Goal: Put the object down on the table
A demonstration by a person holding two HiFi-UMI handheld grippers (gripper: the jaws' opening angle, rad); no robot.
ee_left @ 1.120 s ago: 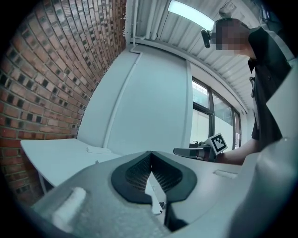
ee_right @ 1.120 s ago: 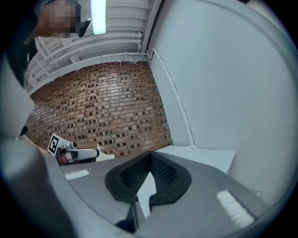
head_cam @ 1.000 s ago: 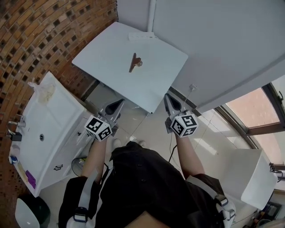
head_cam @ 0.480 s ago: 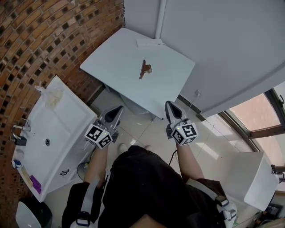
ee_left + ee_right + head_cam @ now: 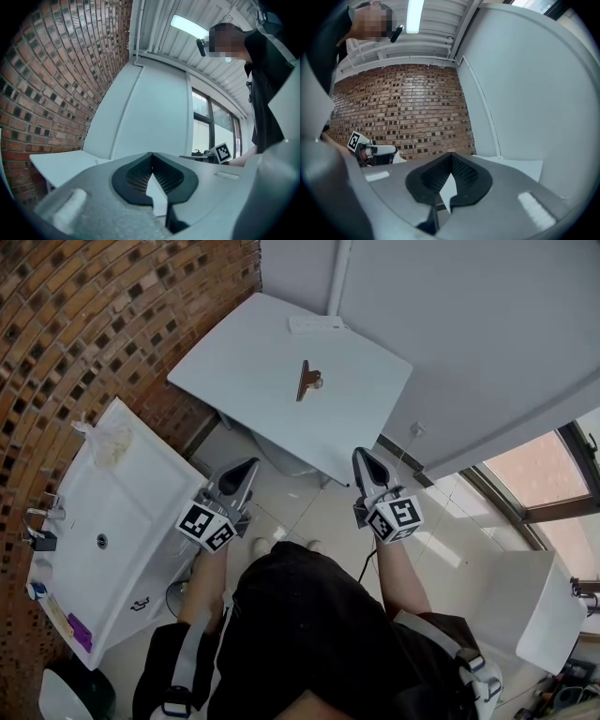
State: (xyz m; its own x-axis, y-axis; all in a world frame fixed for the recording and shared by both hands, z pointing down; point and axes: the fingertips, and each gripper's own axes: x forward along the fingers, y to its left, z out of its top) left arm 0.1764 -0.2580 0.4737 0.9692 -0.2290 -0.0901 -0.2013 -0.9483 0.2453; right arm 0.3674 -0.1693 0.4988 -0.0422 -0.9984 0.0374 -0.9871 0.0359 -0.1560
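Observation:
A small brown object with a metal end (image 5: 306,381) lies on the white table (image 5: 244,367), near its middle, with nothing touching it. My left gripper (image 5: 247,467) and right gripper (image 5: 362,457) hover side by side over the floor, short of the table's near corner. Both point toward the table. Each is shut with nothing between its jaws, as the left gripper view (image 5: 151,155) and the right gripper view (image 5: 451,156) show. The table's edge (image 5: 61,166) lies ahead of the left gripper.
A white power strip (image 5: 316,324) lies at the table's far edge by the grey wall. A white washbasin unit (image 5: 103,521) stands to the left against the brick wall. A white box (image 5: 539,615) sits at the right under the window.
Both grippers have drifted a little up and toward the table, still shut and empty. The brown object has stayed where it lay on the table.

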